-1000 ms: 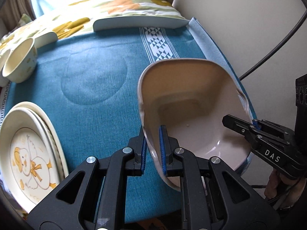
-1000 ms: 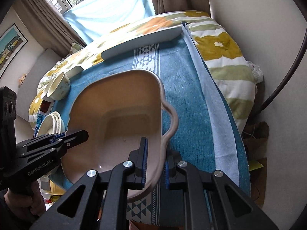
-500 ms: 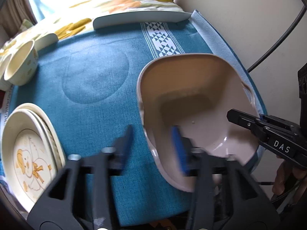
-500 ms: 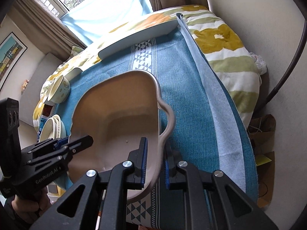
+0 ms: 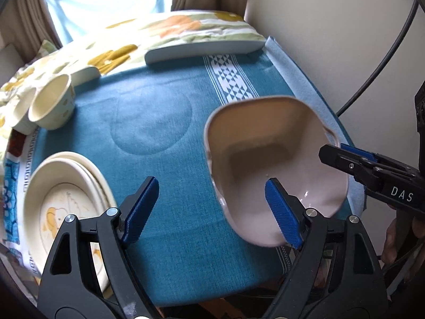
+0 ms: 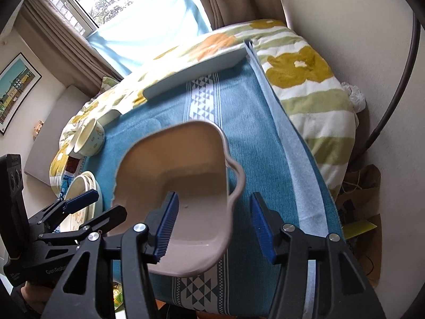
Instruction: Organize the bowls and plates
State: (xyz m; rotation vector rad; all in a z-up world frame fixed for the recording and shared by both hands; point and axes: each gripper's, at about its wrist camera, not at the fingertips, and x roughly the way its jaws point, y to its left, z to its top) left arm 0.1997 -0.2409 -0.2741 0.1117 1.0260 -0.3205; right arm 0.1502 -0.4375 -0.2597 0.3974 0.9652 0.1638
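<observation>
Left wrist view: the big beige dish (image 5: 268, 164) sits on the blue cloth (image 5: 159, 122) at the worktop's right end, set down and let go. The left gripper (image 5: 212, 207) has just been opening and stands spread, the dish's near rim between its jaws but untouched. In the right wrist view the right gripper (image 6: 212, 223) has likewise just been opening, jaws apart astride the dish's handle. The stack of plates (image 5: 66, 194) lies at the left; the small bowl (image 5: 51, 106) stands apart at the far left, probably next to sort.
</observation>
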